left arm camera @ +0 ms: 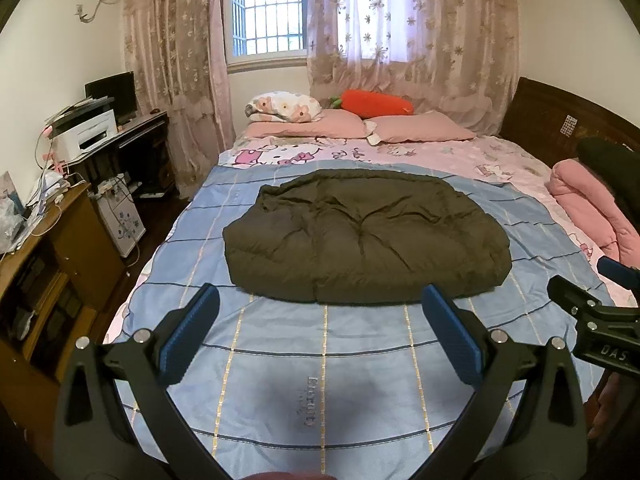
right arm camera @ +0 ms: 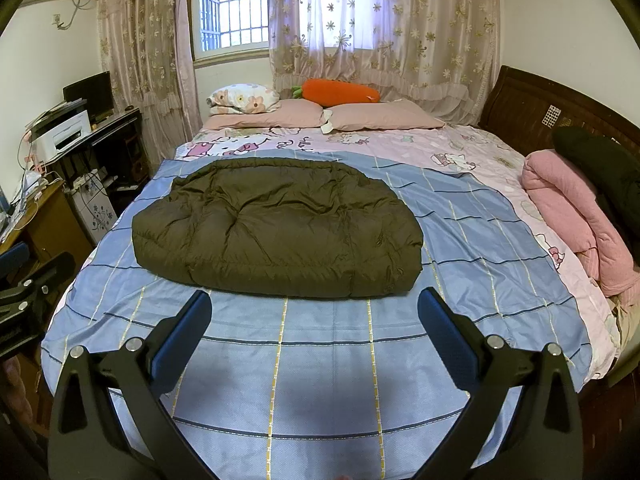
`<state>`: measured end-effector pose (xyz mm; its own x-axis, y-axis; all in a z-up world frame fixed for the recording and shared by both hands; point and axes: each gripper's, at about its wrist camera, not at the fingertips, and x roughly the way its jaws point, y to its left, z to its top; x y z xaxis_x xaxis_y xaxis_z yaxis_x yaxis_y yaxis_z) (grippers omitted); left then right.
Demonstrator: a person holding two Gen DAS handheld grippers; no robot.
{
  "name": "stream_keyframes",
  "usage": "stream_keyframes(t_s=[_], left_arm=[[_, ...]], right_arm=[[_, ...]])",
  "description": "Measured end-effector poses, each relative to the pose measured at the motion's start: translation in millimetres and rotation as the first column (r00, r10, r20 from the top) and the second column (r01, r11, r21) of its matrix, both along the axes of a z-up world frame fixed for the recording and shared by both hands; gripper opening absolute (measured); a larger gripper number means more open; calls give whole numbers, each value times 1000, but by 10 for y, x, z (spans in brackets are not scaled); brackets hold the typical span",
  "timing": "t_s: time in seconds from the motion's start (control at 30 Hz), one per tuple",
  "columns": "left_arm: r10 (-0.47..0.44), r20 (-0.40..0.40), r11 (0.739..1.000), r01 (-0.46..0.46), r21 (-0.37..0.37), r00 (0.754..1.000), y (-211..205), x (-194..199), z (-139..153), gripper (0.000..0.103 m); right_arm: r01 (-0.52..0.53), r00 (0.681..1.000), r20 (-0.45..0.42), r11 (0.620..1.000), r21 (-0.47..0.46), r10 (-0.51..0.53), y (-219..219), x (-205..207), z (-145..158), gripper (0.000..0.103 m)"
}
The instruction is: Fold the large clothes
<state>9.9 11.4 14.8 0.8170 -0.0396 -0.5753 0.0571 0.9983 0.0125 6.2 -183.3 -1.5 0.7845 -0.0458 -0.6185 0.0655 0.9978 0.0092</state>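
A dark olive padded coat lies folded into a thick flat bundle on the blue checked sheet, in the middle of the bed; it also shows in the right wrist view. My left gripper hovers open over the near part of the sheet, just short of the coat's near edge, nothing between its blue pads. My right gripper is open too, at the same distance from the coat, empty. The right gripper also shows at the right edge of the left wrist view. The left one's body appears at the left edge of the right wrist view.
Pink pillows, a floral pillow and an orange carrot cushion lie at the bed's far end. A rolled pink blanket and a dark garment lie at the right by the headboard. Wooden cabinets and a desk with a printer line the left.
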Motion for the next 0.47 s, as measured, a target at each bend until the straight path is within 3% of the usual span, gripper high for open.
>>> stream_keyframes(t_s=[0.47], left_arm=[[-6,-8,1000,6,-1,1000,-17,29,20,101]], right_arm=[[-1,1000,-1,1000,0,1,-4,-5,9,102]])
